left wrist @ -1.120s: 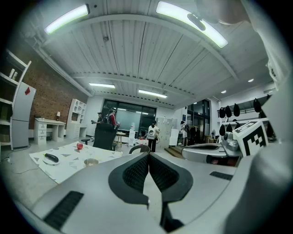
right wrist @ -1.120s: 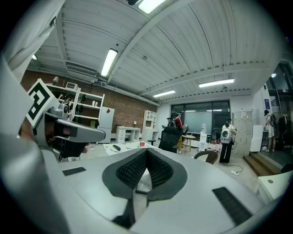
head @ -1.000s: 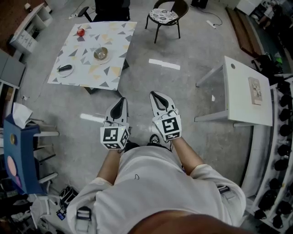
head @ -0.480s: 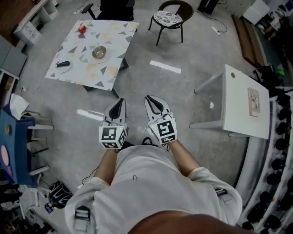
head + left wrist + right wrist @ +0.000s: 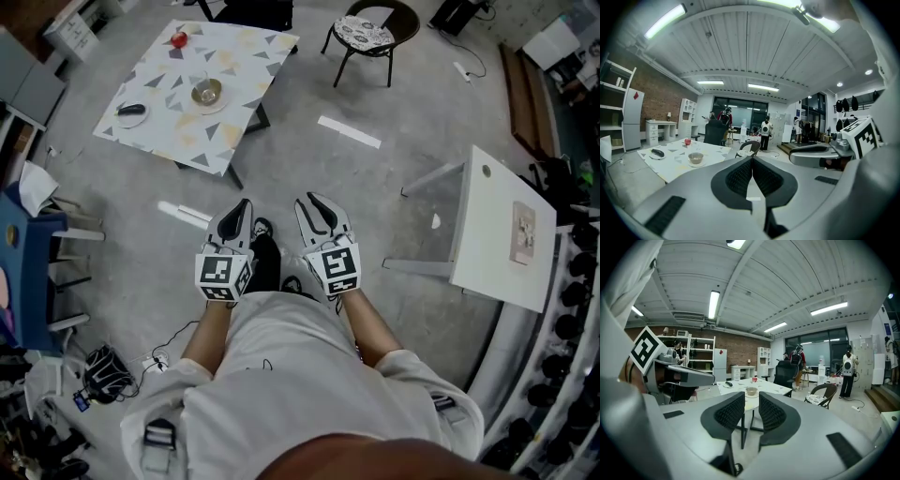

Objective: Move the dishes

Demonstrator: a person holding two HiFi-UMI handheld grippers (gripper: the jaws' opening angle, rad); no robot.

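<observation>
A low table (image 5: 217, 131) with a triangle-patterned top stands far ahead at the upper left. On it are a bowl on a small plate (image 5: 206, 92), a plate with a dark object (image 5: 131, 111) and a red apple (image 5: 178, 39). Both grippers hang close to the person's body, well short of the table. My left gripper (image 5: 242, 206) is shut with nothing in it; its pads (image 5: 740, 176) meet. My right gripper (image 5: 313, 201) stands open by a narrow gap, empty. The bowl (image 5: 751, 391) shows beyond the right gripper (image 5: 751, 397), and left of the left gripper (image 5: 752, 161) as the bowl (image 5: 695, 157).
A round chair (image 5: 367, 33) and a dark office chair (image 5: 248, 11) stand behind the table. A white desk (image 5: 497, 225) is at the right, with a rack of dark items (image 5: 577, 281) beyond. A blue stand (image 5: 23, 272) and floor clutter (image 5: 98, 375) are at the left. People (image 5: 765, 133) stand far off.
The view has shifted across the floor as the person moves; a dark shoe now shows between the grippers. Both grippers keep their place before the body, jaws unchanged.
</observation>
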